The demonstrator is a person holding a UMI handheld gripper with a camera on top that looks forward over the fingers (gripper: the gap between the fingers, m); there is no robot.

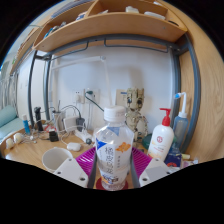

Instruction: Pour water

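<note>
A clear plastic water bottle (113,145) with a white cap and a white, orange and blue label stands upright between my fingers. My gripper (112,172) is shut on it: both magenta pads (89,160) press against the bottle's lower sides. The bottle's base is hidden low between the fingers, so whether it rests on the wooden desk (40,153) does not show. No cup or other vessel for water is visible.
A white pump bottle with a red top (162,137) stands to the right, a spray bottle (181,112) behind it. Small figurines (136,103) and cables sit at the back wall. A wooden shelf (110,28) hangs overhead. Small items lie at the left of the desk.
</note>
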